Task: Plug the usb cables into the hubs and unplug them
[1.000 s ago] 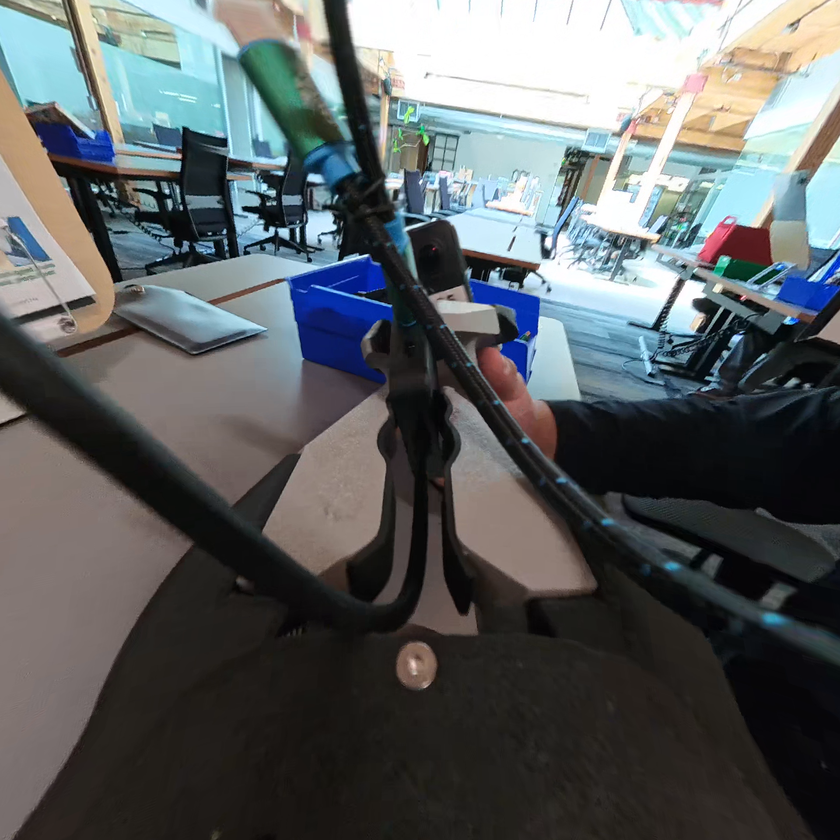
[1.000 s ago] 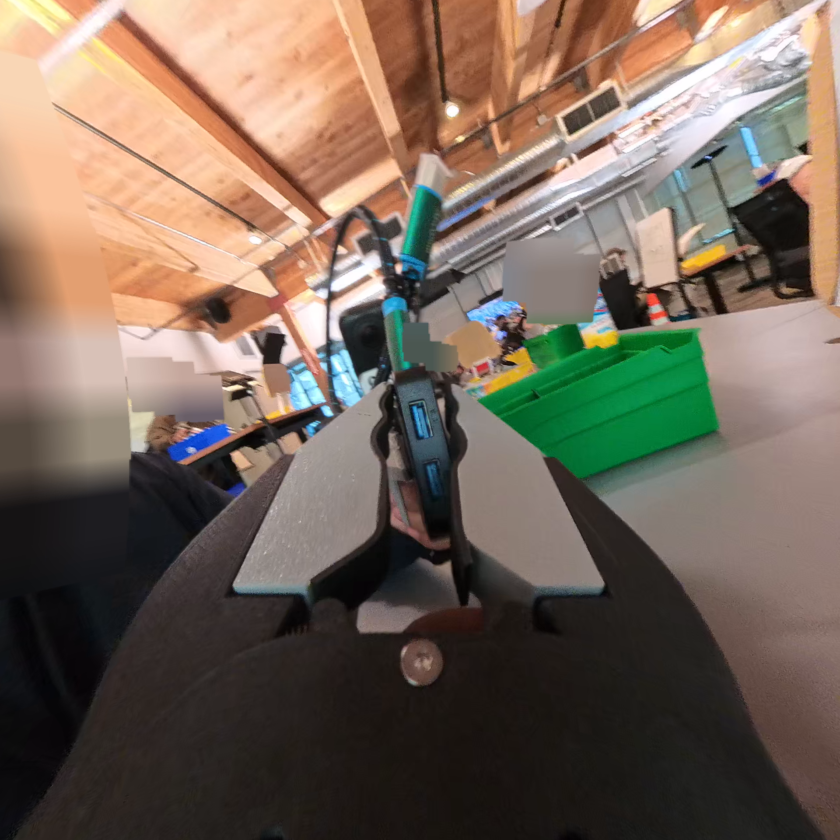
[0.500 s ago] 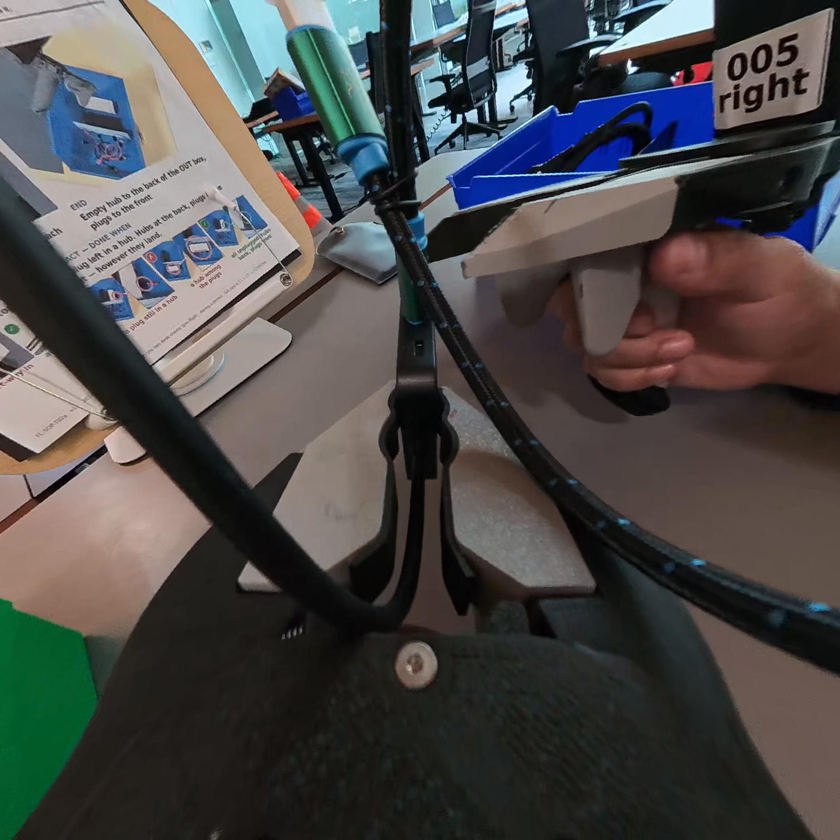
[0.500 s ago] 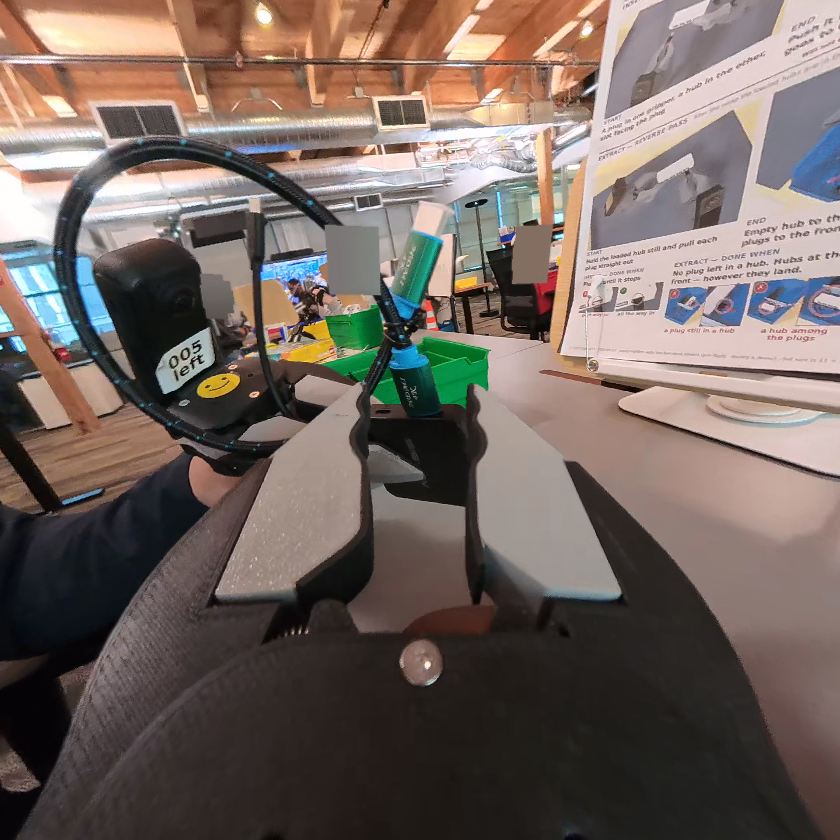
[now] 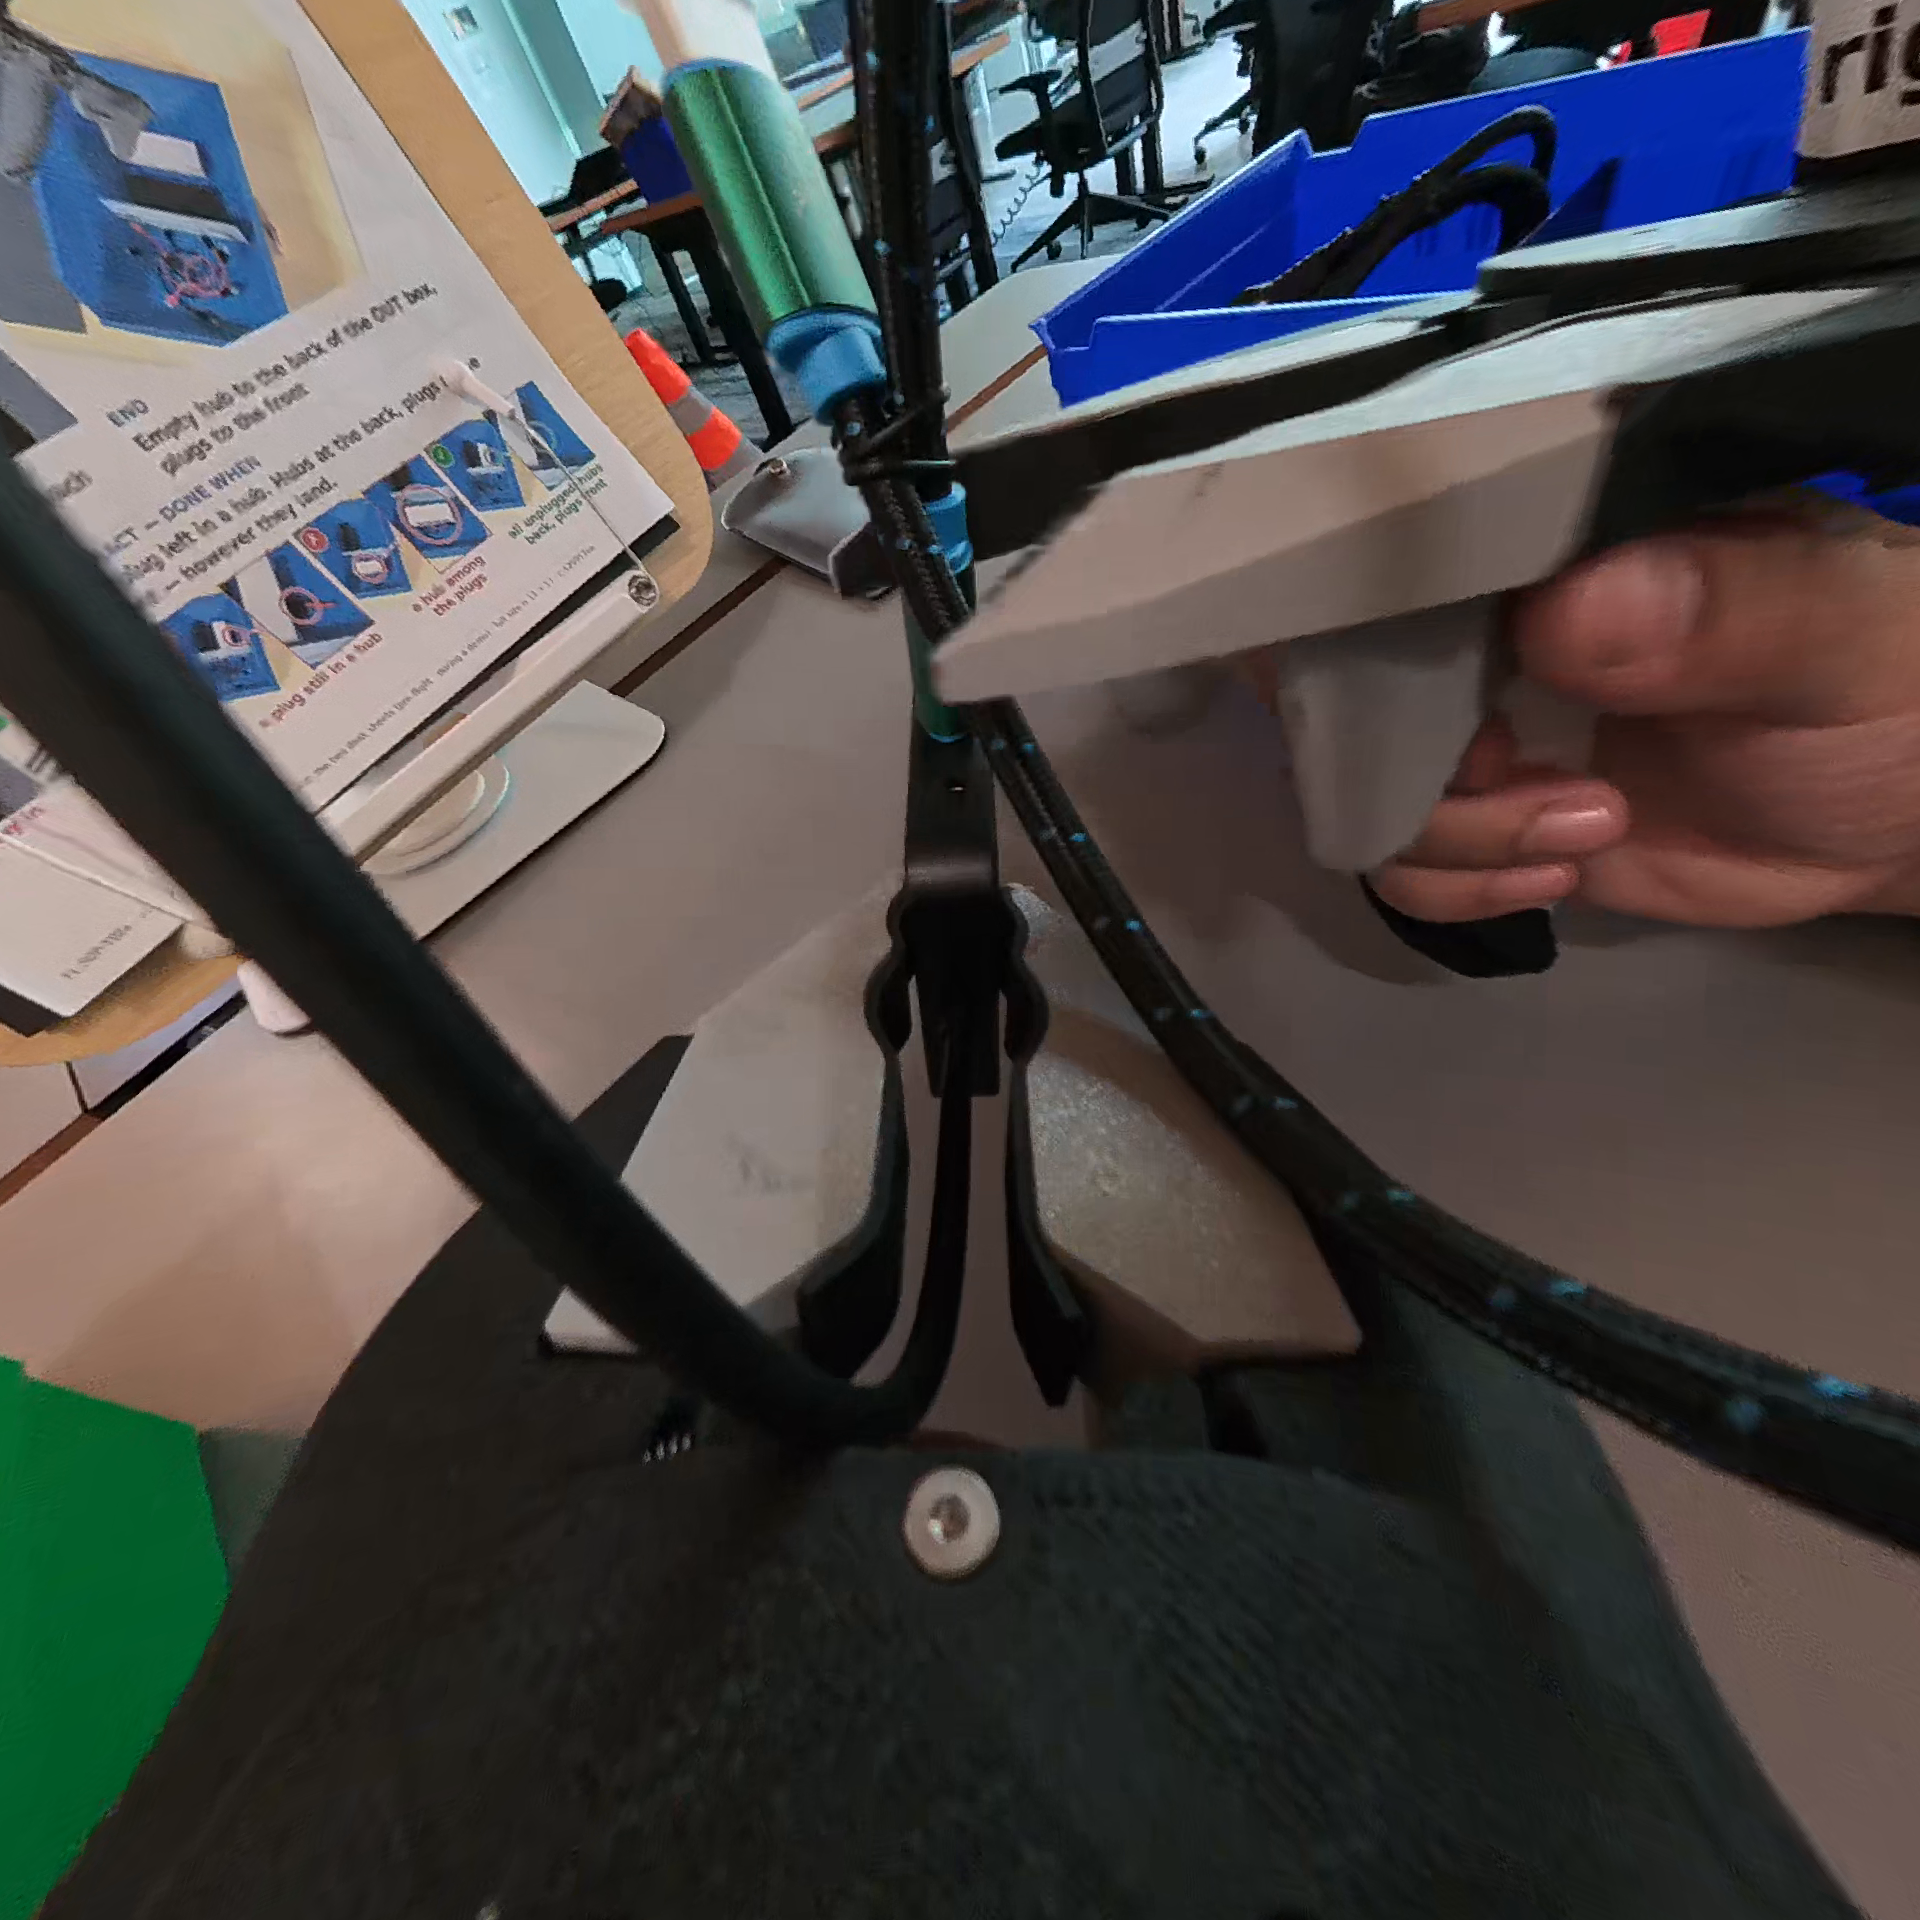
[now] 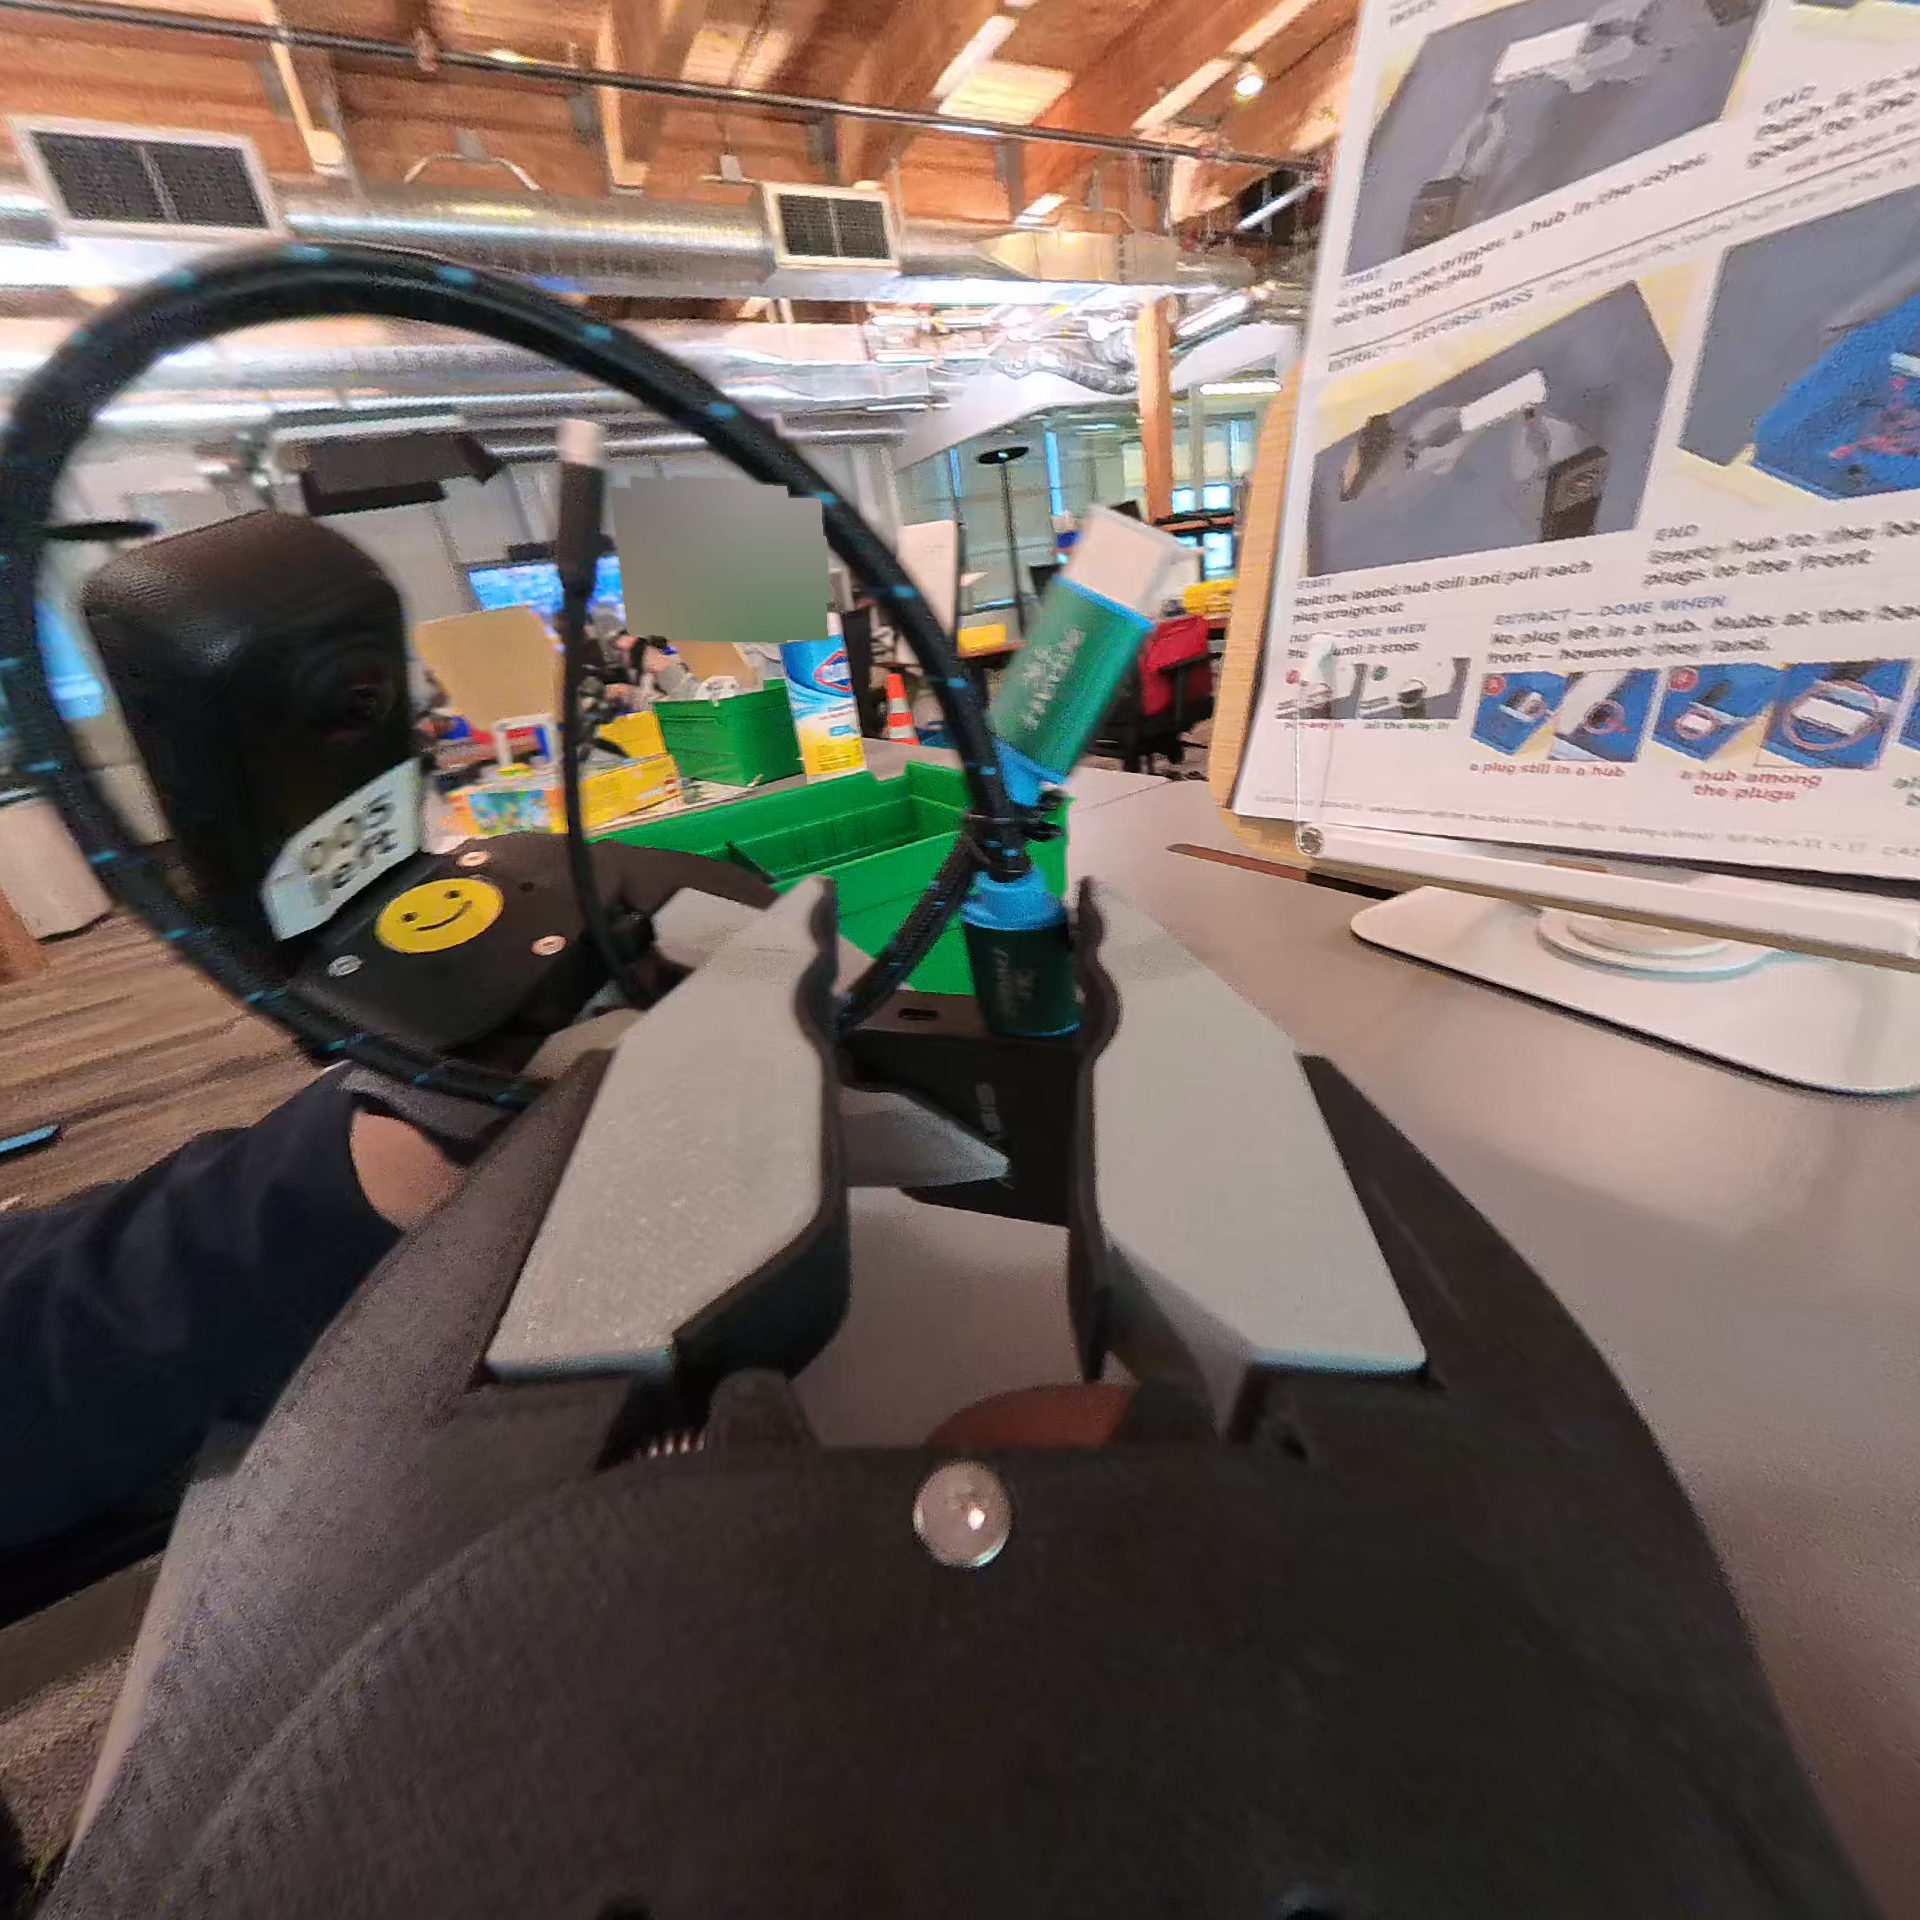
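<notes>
My left gripper (image 5: 956,1003) is shut on a thin black hub (image 5: 948,821) and holds it upright above the grey table (image 5: 1558,1091). A green plug with a blue collar (image 5: 935,686) sits in the hub's top end. Its braided black cable (image 5: 1195,1049) loops round to a second, free green plug (image 5: 764,208). My right gripper (image 6: 951,956) is open, with its fingers either side of the plugged-in green plug (image 6: 1018,977), which lies against the right finger. The hub (image 6: 966,1101) shows below it. The left gripper's camera (image 6: 249,707) shows beyond.
An instruction board on a white stand (image 6: 1621,520) stands at the table's right side; it also shows in the left wrist view (image 5: 312,436). A green bin (image 6: 831,842) sits behind the hub. A blue bin (image 5: 1299,270) holds cables. A grey pouch (image 5: 779,509) lies near it. My hands' fingertips stand some 6 cm from each other.
The right gripper let go of the hub, opened, and moved in around the green plug. The left gripper turned with the hub towards the board.
</notes>
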